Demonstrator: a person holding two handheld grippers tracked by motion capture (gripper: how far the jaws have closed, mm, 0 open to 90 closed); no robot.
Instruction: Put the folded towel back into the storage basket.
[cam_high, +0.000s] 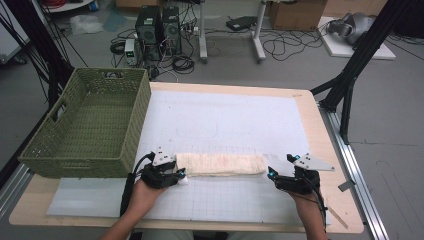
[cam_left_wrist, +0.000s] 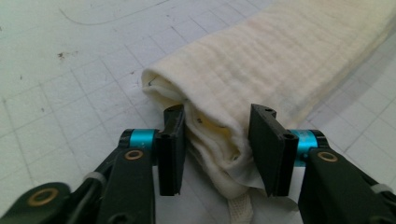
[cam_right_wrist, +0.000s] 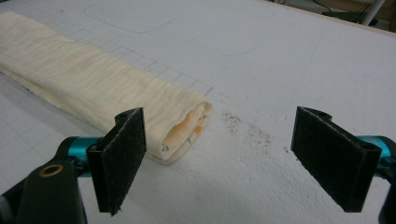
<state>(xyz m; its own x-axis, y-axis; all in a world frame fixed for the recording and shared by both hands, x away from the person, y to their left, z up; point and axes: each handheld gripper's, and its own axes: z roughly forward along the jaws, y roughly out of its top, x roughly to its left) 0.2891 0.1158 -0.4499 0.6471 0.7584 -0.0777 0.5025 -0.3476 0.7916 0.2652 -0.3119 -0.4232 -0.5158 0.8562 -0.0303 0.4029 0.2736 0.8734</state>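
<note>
We have a cream folded cloth (cam_high: 220, 164) lying lengthwise across the white gridded mat (cam_high: 230, 125), near its front edge, well right of the green woven basket (cam_high: 90, 125) that sits at the table's left end. The cloth is a long, narrow bundle with a fine ribbed, gauzy weave, faintly stained orange along its top, and at each end we see the stacked layers of the fold. At the left end the left gripper (cam_left_wrist: 217, 149) has the bunched layers between its jaws: one pad sits right against the fabric and the other is at its edge, though we cannot tell whether they are truly squeezing it. A small woven loop of tape hangs out beneath that end. At the right end the right gripper (cam_right_wrist: 233, 158) stands spread wide, with the cloth's orange-tinged end just beyond its left jaw and bare mat between the pads.
</note>
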